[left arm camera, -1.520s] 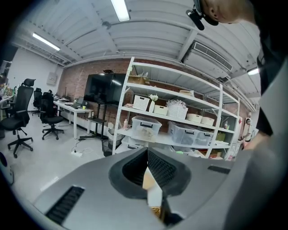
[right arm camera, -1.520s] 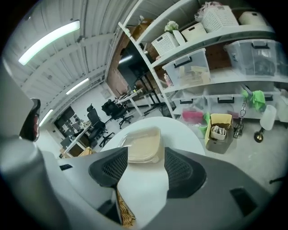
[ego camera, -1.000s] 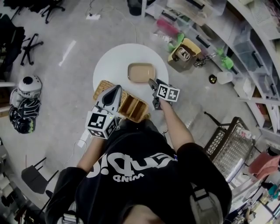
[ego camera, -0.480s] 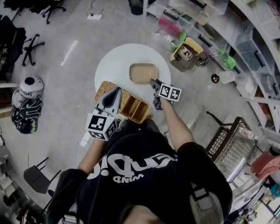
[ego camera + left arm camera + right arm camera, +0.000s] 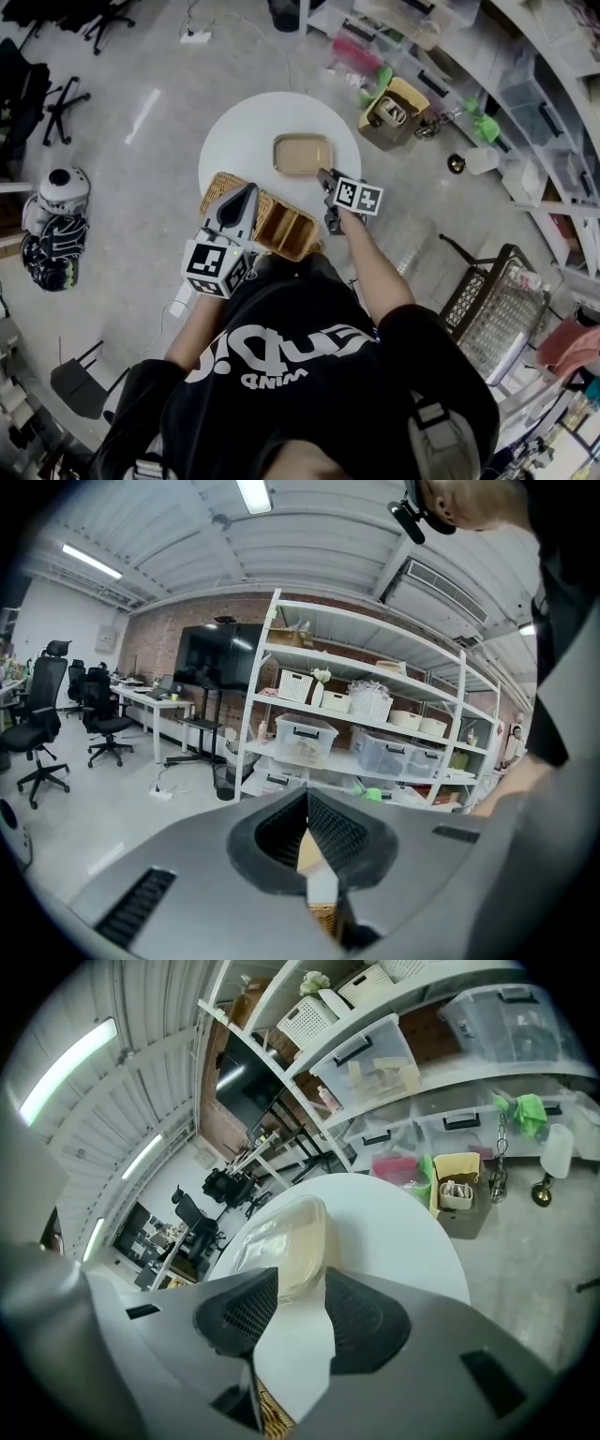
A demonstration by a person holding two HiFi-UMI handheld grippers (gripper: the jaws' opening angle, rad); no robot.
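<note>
The left gripper (image 5: 246,193) hovers closed over the wicker basket (image 5: 281,232), while the right gripper (image 5: 325,176) stands open beside the tan container (image 5: 302,153).

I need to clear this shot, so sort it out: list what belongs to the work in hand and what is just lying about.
In hand:
left claw, shut, over the wicker basket
right claw, open, by the tan tray
both things sit on the white round table

Lying about:
helmet on the floor
yellow box
wire cart
shelf bins
</note>
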